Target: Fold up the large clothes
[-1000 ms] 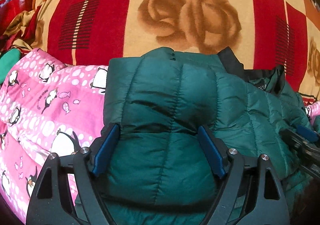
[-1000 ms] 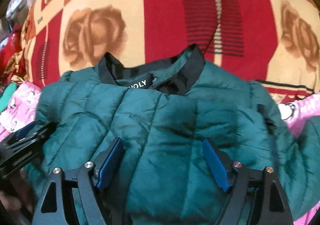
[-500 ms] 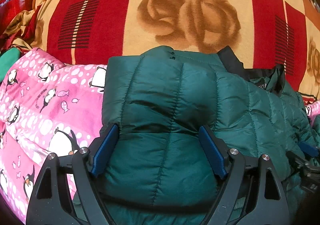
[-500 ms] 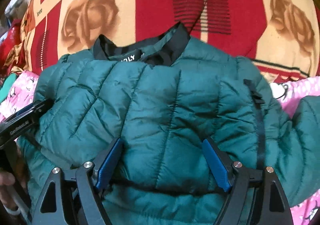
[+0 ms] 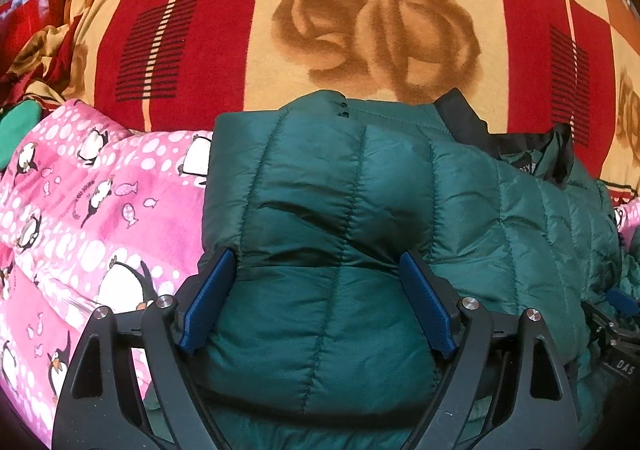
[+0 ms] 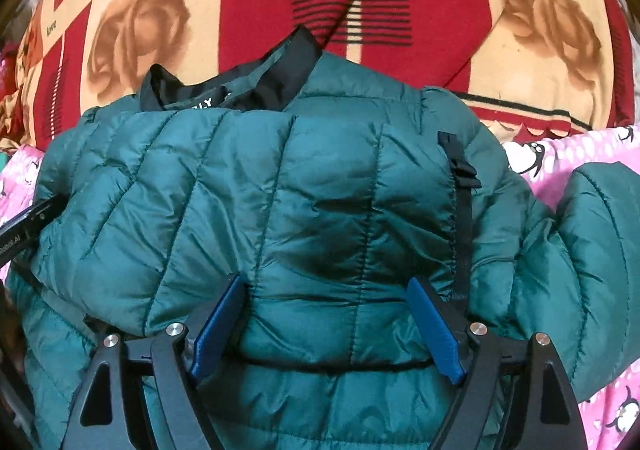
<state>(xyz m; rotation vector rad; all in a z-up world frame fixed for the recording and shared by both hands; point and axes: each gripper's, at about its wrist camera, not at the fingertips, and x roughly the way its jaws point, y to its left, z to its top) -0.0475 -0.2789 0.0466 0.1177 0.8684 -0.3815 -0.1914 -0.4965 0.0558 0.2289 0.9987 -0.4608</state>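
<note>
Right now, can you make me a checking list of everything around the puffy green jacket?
Surface: pink penguin-print quilt under the jacket, on a red and cream rose blanket.
Job's things: green quilted puffer jacket, folded over itself, black collar at the far edge, one sleeve out to the right.
Clutter: round green item and crumpled red cloth at far left.
Grippers: left gripper jaws wide, jacket bulging between them; right gripper jaws opening, jacket between them.
Cables: thin dark cord across the blanket.
Surroundings: too dark to tell.

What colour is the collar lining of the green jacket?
Black; the collar lining of the green jacket shows best in the right wrist view.
</note>
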